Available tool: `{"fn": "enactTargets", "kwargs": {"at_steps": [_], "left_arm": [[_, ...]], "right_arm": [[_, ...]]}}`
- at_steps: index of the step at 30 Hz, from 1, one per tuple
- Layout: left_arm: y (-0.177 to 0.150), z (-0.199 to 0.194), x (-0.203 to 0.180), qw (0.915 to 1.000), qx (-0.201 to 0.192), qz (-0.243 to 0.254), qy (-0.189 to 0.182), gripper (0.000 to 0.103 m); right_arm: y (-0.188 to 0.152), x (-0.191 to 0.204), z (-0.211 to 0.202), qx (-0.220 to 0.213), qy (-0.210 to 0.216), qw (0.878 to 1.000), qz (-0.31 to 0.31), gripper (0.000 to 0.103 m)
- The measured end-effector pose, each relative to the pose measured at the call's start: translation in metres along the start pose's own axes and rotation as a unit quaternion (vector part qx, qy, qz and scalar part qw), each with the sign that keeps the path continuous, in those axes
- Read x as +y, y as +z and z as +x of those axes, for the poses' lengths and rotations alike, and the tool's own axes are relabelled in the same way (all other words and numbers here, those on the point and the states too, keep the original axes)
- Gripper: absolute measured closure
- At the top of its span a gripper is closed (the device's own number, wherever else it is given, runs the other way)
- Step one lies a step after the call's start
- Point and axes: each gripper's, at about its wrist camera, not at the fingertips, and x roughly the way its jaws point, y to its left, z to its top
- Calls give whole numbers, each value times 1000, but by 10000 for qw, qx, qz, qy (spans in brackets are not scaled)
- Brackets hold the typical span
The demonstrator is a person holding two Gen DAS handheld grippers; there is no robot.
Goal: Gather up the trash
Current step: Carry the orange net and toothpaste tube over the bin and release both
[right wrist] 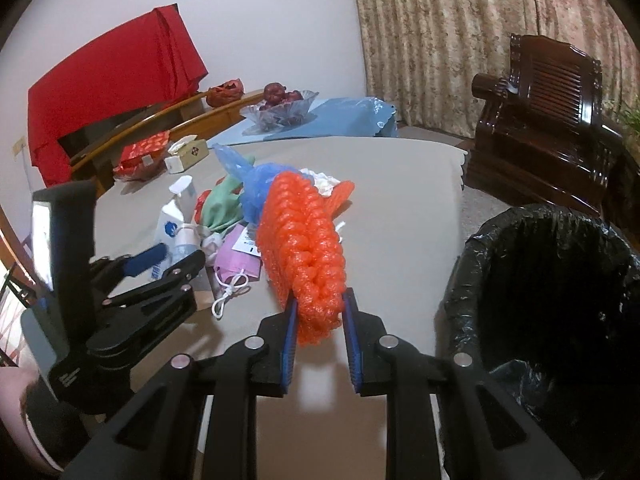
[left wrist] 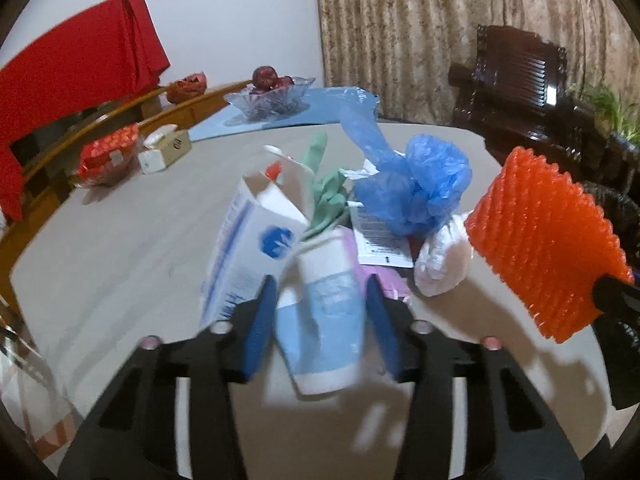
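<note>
From the left wrist, the left tongs (left wrist: 322,304) stand narrow around a white-and-blue paper cup (left wrist: 324,312), their blue pads at its two sides, though contact is blurred. Ahead lies the trash heap: a milk carton (left wrist: 252,248), a crumpled blue plastic bag (left wrist: 420,188) and green cloth (left wrist: 328,192); bare grey table (left wrist: 120,248) spreads leftward. From the right wrist, the right tongs (right wrist: 320,320) clamp a knobbly orange foam net (right wrist: 304,248), lifted above the table (right wrist: 400,208). Right of them, past the table's edge, gapes a bin with a glossy black liner (right wrist: 560,300).
</note>
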Motion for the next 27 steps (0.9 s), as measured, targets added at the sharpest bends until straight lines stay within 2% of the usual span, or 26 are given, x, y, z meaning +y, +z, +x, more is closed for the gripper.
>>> {"fn": "enactTargets", "kwargs": {"at_steps": [4,7,16,22,27], "left_arm": [[0,-4,8,9999,2,-73,-102,78],[0,-15,16,9996,-103,-145,-214,81],[9,-76,30,9953,-667,-257,-648,84],[20,-108,9,9895,-963,-137,-1071,84],[29,-124,-28,9808,-1066,75,-1632,84]], "right_arm": [[-1,2,-1,-25,-3,10000,-45,82],[0,3,-6,-98,36,9999,-59,82],[6,3,-33,-435,19,9990,-40,82],[9,-9,-61,-684,-135,9976,47,82],[5,-31,-83,-806,-444,9956,189,82]]}}
